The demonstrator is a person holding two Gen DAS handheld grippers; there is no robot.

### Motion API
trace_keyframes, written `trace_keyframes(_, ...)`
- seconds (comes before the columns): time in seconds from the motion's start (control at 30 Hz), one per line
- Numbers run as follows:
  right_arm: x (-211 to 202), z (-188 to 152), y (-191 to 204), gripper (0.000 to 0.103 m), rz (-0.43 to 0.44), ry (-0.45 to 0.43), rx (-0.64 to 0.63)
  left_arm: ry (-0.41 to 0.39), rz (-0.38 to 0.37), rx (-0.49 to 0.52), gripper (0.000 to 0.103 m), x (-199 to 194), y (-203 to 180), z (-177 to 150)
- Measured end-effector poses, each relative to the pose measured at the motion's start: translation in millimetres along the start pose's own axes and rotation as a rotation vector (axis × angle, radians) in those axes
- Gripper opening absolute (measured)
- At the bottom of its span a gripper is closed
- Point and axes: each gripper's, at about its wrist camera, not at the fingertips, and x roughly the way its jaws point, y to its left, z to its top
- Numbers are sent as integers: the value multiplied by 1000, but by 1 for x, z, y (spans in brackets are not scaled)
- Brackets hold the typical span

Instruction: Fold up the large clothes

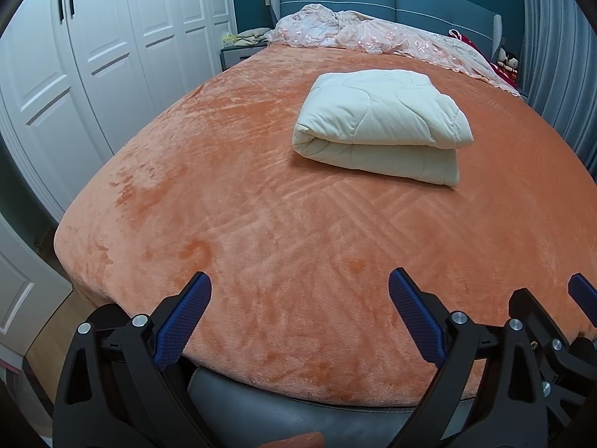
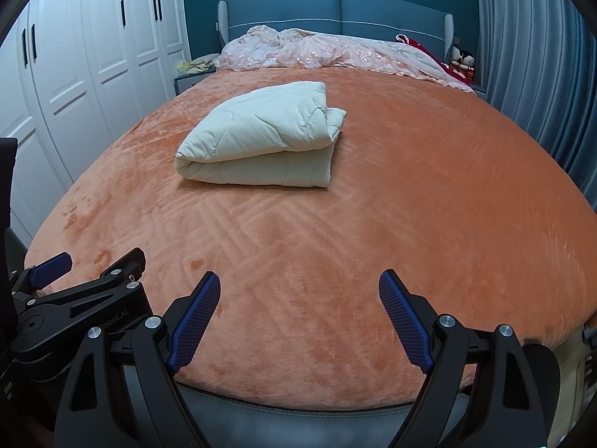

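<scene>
Orange bedspread (image 1: 261, 194), white wardrobe (image 1: 112, 37), blue headboard (image 2: 335, 11).

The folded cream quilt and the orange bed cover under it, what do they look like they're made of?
The folded cream quilt looks like matte woven cotton or polyester over soft padding: curved stitch lines cross its puffy layers, and the fold edge is thick and rounded. The orange bed cover looks like plush fleece or velvet: its short pile has a sheen and holds brushed streaks and darker patches. The exact fibre of either cannot be told.
</scene>
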Motion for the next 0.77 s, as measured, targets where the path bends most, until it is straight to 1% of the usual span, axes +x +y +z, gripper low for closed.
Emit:
trace_keyframes(0.3,-3,0,3,85,-4,0,2,-12,14,9,93,-5,0,3)
trace_keyframes(0.5,-4,0,5,85,-4,0,4,-10,9,7,93,-4,0,3)
trace_keyframes(0.63,-4,0,5,85,-7,0,4,6,-9,5,90,-2,0,3)
trace_keyframes(0.77,-4,1,5,85,-5,-1,5,5,-11,4,90,-2,0,2)
